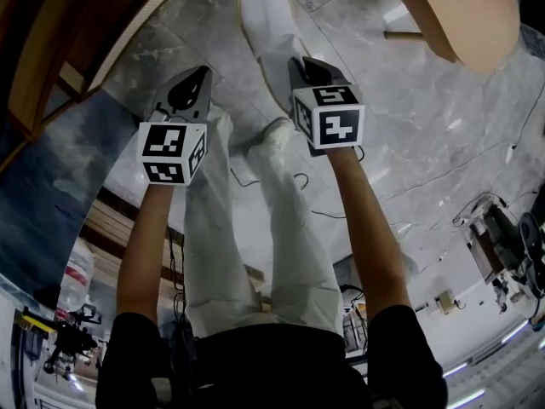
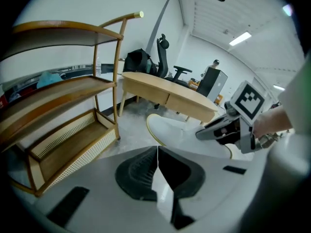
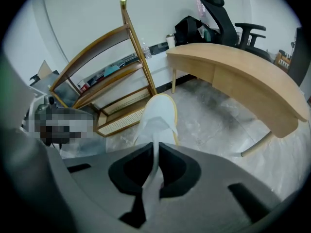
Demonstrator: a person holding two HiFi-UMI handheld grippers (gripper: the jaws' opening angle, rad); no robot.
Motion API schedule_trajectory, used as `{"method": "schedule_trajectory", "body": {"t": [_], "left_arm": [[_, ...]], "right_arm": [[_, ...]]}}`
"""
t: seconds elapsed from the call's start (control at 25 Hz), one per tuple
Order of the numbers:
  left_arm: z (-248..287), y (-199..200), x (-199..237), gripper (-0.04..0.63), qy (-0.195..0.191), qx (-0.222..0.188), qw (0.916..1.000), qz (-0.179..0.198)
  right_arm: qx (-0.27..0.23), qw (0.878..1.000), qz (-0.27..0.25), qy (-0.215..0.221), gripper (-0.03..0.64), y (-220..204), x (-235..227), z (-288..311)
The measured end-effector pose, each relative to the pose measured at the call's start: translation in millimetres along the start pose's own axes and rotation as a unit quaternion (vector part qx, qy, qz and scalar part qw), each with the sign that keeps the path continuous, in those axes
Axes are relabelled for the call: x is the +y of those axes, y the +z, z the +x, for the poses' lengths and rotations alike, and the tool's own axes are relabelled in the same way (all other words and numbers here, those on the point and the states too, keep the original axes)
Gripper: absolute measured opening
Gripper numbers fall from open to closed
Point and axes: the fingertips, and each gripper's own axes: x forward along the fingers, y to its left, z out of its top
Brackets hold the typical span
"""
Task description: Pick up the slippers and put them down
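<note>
A white slipper [image 1: 264, 15] with a yellowish sole edge hangs in front of my legs. My right gripper [image 1: 298, 62] is shut on its upper. In the right gripper view the white fabric runs between the closed jaws of the right gripper [image 3: 156, 149], and the slipper [image 3: 158, 118] points away above the marble floor. The left gripper view shows the same slipper [image 2: 167, 130] with the right gripper [image 2: 200, 135] on it. My left gripper [image 1: 194, 75] is to the slipper's left and apart from it. The left gripper [image 2: 158, 152] has its jaws together, and I see no object in them.
A wooden shelf rack [image 2: 63, 130] with cane panels stands to the left, and is also seen as the rack [image 3: 112, 76]. A curved wooden desk [image 3: 233, 76] and an office chair [image 3: 228, 18] stand beyond. My white shoe [image 1: 274, 133] and thin cables [image 1: 298, 181] are on the floor below.
</note>
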Motion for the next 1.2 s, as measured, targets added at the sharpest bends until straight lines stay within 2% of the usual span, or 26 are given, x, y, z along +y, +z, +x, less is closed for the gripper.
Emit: {"method": "schedule_trajectory", "body": {"t": [0.52, 0.72, 0.92, 1.2], "left_arm": [[81.0, -96.4, 4.8, 0.008, -0.040, 0.048, 0.9978, 0.023], [108.5, -128.7, 13.9, 0.008, -0.054, 0.060, 0.9951, 0.058], [132.5, -143.8, 26.0, 0.008, -0.065, 0.061, 0.9928, 0.080], [171.8, -158.2, 57.3, 0.008, -0.066, 0.056, 0.9934, 0.075]], "right_arm": [[0.031, 0.999, -0.013, 0.003, 0.012, -62.9, -12.7, 102.0], [0.037, 0.999, -0.022, 0.005, 0.012, -77.8, -16.0, 144.6], [0.035, 0.999, -0.033, 0.006, 0.012, -91.3, -22.1, 185.2], [0.025, 0.999, -0.047, 0.005, 0.012, -92.1, -29.4, 239.4]]}}
